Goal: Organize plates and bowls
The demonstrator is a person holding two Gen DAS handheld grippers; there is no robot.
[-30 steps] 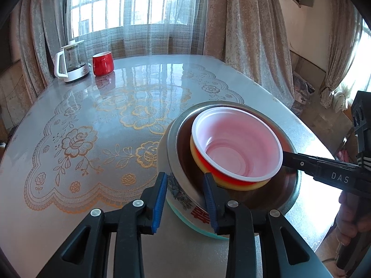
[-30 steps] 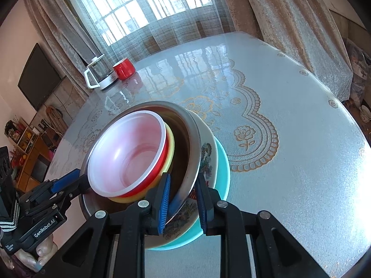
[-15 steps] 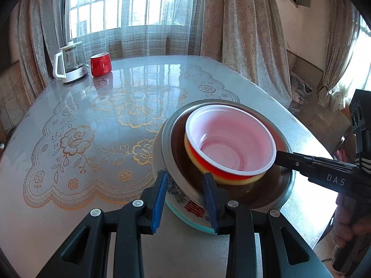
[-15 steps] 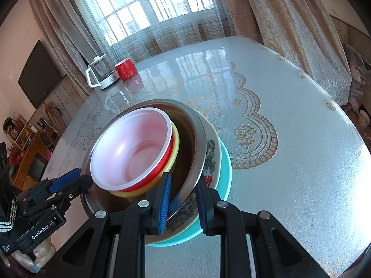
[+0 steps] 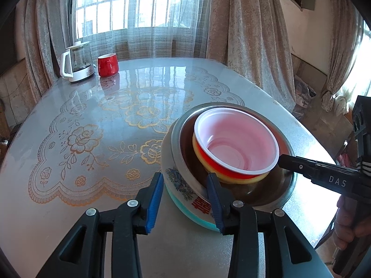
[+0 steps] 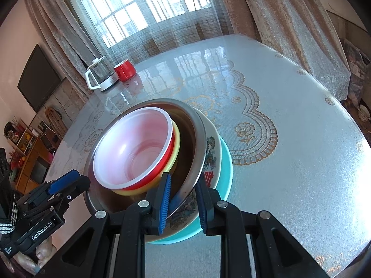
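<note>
Since the earlier frame, left hand-held gripper [image 5: 185, 194] jaws have just widened, loosely straddling the steel bowl [image 5: 183, 162] rim at 6 o'clock; right hand-held gripper [image 6: 183, 199] clamps that rim.

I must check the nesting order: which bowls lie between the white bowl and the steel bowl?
In both views, a red bowl, then a yellow bowl, nest between the white bowl and the steel bowl.

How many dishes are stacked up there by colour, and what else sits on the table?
White-rimmed red bowl: 1
Yellow bowl: 1
Steel bowl: 1
Flowered white bowl: 1
Teal plate: 1
Red mug: 1
Glass kettle: 1
Total: 7
</note>
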